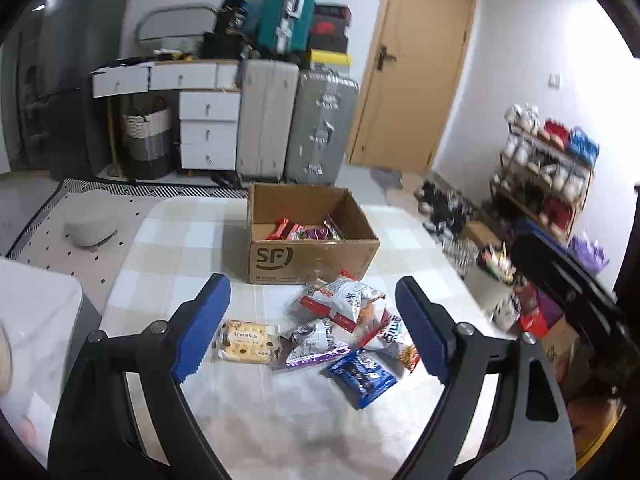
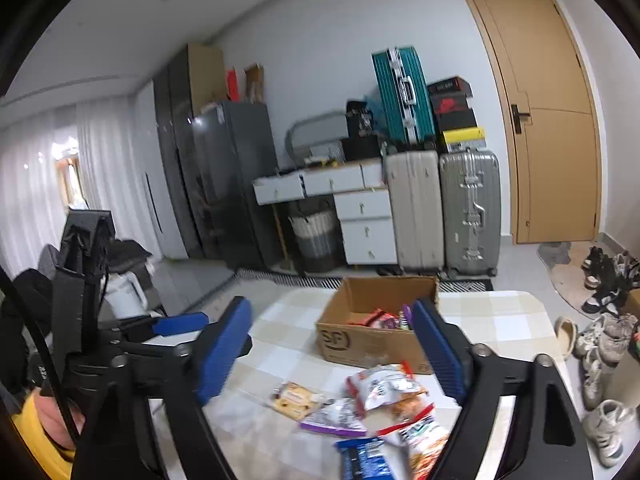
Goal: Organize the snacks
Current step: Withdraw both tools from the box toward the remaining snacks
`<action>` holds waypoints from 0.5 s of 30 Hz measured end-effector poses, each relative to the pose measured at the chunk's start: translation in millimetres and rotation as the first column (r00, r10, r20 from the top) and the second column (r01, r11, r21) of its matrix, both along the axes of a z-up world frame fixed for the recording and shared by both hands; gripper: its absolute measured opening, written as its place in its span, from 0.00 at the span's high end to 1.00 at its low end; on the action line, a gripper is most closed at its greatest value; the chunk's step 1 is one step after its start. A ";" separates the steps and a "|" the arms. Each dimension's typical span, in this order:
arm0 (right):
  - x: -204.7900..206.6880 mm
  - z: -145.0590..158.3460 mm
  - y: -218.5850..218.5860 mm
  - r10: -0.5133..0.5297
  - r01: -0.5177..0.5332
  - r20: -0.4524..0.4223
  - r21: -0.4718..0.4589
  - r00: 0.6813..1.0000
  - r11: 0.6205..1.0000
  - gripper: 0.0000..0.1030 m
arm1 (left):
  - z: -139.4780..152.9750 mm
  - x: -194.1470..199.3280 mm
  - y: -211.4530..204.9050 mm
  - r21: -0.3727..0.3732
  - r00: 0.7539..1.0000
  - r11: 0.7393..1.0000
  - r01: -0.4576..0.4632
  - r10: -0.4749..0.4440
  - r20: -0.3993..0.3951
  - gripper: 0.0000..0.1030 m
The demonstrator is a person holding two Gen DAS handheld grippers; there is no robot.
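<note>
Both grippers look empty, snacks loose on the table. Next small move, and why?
Probably lower the left gripper onto the biscuit packet. Both it and the right gripper are open and empty; the packet lies flat, slightly apart from the pile, and the cardboard box behind already holds snacks.

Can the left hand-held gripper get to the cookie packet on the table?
Probably yes. The left hand-held gripper is open and empty, and the cookie packet lies flat by itself at the left edge of the snack pile, nothing on top of it.
</note>
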State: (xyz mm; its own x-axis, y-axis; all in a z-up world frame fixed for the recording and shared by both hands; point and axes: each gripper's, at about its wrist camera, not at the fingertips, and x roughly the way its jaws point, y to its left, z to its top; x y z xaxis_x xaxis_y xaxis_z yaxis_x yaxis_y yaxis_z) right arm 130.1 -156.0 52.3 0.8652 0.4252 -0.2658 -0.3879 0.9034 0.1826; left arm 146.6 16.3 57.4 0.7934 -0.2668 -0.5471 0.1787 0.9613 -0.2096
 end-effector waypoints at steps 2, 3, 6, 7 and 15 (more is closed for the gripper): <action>-17.1 -1.2 1.1 0.019 -0.019 0.016 0.004 1.000 1.000 0.17 | -0.2 -17.9 3.7 -0.021 1.000 1.000 -0.012 0.013 0.018 0.17; -22.5 -2.1 3.1 0.021 -0.021 0.018 -0.002 1.000 1.000 0.17 | -1.5 -25.2 4.7 -0.021 0.999 1.000 -0.023 0.023 0.025 0.15; -43.4 -9.0 7.8 0.037 -0.037 0.029 -0.017 0.999 0.999 0.15 | -6.8 -39.7 7.2 -0.019 0.999 0.999 -0.033 0.034 0.027 0.11; -50.7 -12.8 7.8 0.039 -0.038 0.029 -0.017 0.999 0.999 0.13 | -10.8 -42.1 9.2 -0.022 0.999 0.999 -0.037 0.038 0.023 0.10; -60.4 -60.0 -2.9 0.038 -0.039 -0.030 -0.007 0.999 0.999 0.11 | -53.4 -51.5 12.9 -0.020 0.998 0.998 -0.056 0.056 -0.025 0.01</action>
